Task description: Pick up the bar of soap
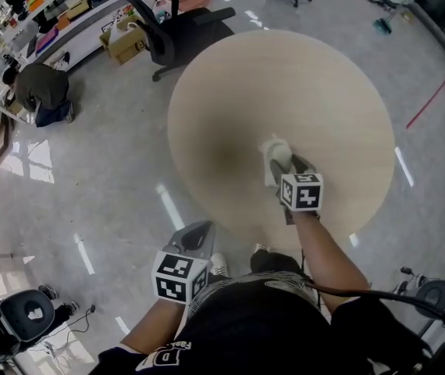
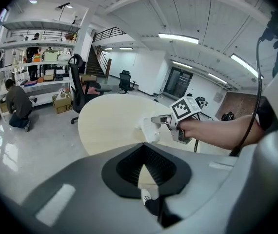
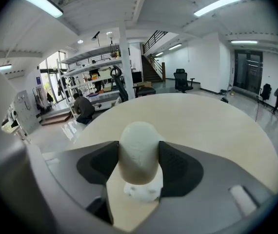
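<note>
The right gripper [image 3: 139, 147] has its jaws spread wide and clamped on the bar of soap [image 3: 138, 143]. One of the ribbed pads [image 3: 100, 165] bears on each long side of the bar. The bar stands on end in the grip, and its rounded top projects past the jaw tips toward the middle of the counter [image 3: 212, 126]. In the head view the bar sits over the near half of the counter, between the counter's centre and its near edge. It appears to be raised clear of the counter, though no view shows the gap plainly.

A white lumpy thing [image 3: 143, 191] shows just below the bar. The views do not show whether it lies on the counter or clings to the bar.

Hazards from this state:

- **Squeeze-out.** The bar is smooth and rounded, and the pads meet only its curved flanks. Added clamping force could drive it forward out of the jaws.
- **Rotation.** The bar is held along a single line across its width. A quick tilt of the gripper could swing it about that line.
- **Drop path.** If the bar is released over the near half of the counter, it could skid over the near edge onto the floor [image 1: 113, 155].
- **Carried debris.** If the white lump is stuck to the bar, it may fall off partway.

The left gripper [image 2: 142, 152] is held off the near edge of the counter, well apart from the bar. Its jaws are together with nothing between them, so it cannot catch a slip.
</note>
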